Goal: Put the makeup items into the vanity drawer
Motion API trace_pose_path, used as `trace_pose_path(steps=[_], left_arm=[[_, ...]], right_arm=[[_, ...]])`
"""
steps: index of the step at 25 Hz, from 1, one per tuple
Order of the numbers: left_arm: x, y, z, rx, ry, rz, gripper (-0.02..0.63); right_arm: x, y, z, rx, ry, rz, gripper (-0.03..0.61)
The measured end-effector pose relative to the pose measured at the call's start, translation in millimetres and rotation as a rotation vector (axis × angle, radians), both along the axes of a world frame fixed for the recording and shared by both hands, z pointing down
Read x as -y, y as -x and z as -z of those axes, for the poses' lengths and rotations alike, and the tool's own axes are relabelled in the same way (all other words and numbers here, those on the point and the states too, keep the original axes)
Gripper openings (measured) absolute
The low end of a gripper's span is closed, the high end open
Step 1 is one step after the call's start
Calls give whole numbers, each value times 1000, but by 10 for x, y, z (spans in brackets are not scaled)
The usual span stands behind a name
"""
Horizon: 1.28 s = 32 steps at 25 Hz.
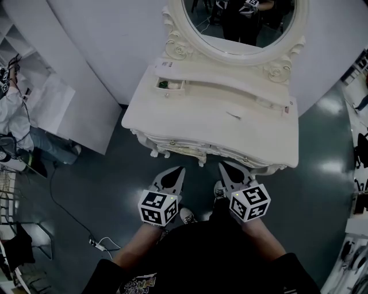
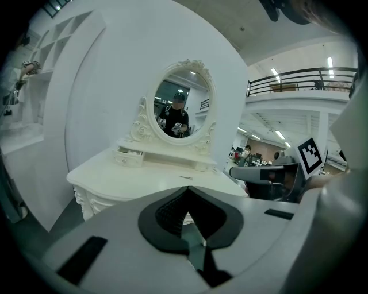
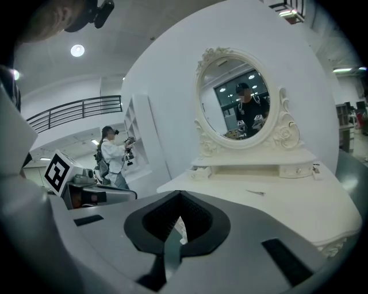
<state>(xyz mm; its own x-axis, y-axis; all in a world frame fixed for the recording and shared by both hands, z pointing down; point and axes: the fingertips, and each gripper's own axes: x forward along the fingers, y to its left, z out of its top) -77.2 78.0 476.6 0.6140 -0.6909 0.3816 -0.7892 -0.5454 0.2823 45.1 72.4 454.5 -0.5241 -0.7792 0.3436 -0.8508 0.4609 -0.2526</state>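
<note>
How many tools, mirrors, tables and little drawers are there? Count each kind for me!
Tools: 2, left tool and right tool
Mirrors: 1, oval mirror
Tables: 1, vanity table
Little drawers: 2, left drawer and right drawer
Things on the tabletop: 1, thin item
Total: 7

The cream-white carved vanity table has a smooth, satin painted finish, and its top looks hard and even. Its oval mirror glass is glossy and reflective. The dark grey-green floor is polished and shows bright spots of light. The left gripper and the right gripper have jaws of matt grey plastic, lined with black ribbed pads.
</note>
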Motion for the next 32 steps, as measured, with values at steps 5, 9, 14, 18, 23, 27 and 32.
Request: trace_pose_path(steps=[5,9,14,18,23,27,32], left_arm=[[139,-134,14,-1,-1,0,8],[231,-196,11,-6,6,12,8],[357,-254,-23,-9,18,39,8],[460,-309,-66,-6,27,57,8],[640,-392,-97,0,30,81,8],[786,-481,-112,6,29,95,8],[973,-635,-136,7,31,106,8]], right_arm=[[157,-144,1,-2,3,1,28],[281,-195,4,-6,8,18,28],[453,-298,-29,-12,18,34,28],[598,-395,-65,-14,24,44,28],[794,-517,-125,-12,31,56,28],[938,-623,-161,-9,36,65,28],[1120,-783,-188,-15,38,73,28]])
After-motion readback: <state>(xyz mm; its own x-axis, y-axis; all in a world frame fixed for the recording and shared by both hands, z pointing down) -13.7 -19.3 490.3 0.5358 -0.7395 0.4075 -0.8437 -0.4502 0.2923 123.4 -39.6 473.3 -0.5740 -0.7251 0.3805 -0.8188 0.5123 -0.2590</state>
